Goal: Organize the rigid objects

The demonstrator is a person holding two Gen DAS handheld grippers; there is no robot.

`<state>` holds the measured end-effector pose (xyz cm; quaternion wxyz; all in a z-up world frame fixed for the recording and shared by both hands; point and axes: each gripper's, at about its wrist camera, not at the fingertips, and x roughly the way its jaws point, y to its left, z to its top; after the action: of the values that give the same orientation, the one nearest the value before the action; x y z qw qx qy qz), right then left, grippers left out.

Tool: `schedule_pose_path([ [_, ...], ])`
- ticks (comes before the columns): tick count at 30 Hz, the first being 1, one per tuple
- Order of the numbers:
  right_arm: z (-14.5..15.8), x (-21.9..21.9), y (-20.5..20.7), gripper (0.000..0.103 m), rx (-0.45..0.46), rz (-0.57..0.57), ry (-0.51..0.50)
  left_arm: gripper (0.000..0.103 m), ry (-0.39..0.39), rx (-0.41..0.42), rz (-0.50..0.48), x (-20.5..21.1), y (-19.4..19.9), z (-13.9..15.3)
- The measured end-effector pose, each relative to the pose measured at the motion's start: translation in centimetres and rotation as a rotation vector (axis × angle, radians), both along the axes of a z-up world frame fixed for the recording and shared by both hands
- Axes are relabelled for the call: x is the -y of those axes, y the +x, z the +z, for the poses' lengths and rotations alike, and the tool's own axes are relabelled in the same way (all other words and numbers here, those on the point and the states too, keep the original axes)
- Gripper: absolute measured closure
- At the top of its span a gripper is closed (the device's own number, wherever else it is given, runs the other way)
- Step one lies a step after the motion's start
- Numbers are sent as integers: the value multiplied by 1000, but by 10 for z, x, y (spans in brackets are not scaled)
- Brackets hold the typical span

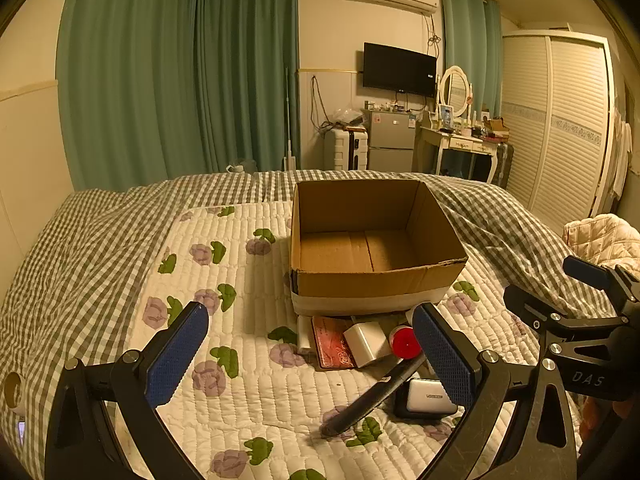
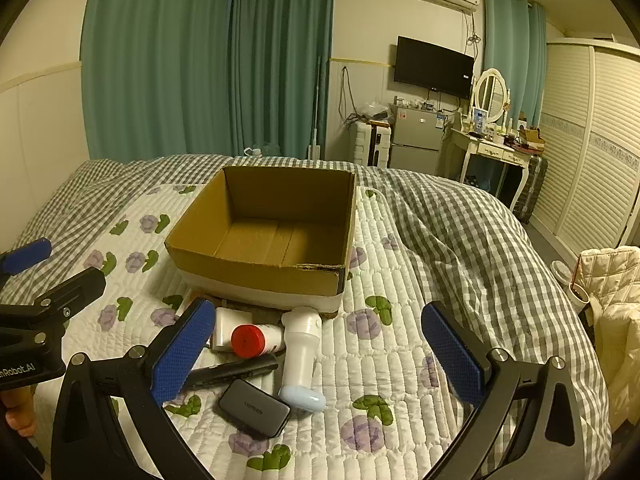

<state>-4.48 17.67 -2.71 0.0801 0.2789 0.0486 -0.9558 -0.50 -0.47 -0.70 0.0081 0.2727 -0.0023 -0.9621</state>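
Observation:
An open, empty cardboard box (image 1: 372,280) (image 2: 256,276) stands on the quilted bed. In front of it lie a red-capped bottle (image 2: 250,340) (image 1: 405,342), a white handheld device (image 2: 300,354), a grey UGREEN charger (image 2: 254,408) (image 1: 430,396), a black comb-like bar (image 2: 232,372) (image 1: 372,400), a white block (image 1: 366,342) (image 2: 224,330) and a reddish card (image 1: 332,344). My left gripper (image 1: 310,356) is open above the quilt, left of the pile. My right gripper (image 2: 318,358) is open and empty, with the pile between its fingers.
The floral quilt (image 1: 240,360) lies over a checked duvet (image 2: 460,232). A cream jacket (image 2: 612,300) hangs off the bed's right side. Curtains, fridge, dressing table and wardrobe stand beyond the bed.

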Motion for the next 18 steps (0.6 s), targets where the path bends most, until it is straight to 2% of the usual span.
schedule_pose_path([
  [18,-1,0,1,0,0,-1,3,0,-5,2,-3,-2,-1,-3],
])
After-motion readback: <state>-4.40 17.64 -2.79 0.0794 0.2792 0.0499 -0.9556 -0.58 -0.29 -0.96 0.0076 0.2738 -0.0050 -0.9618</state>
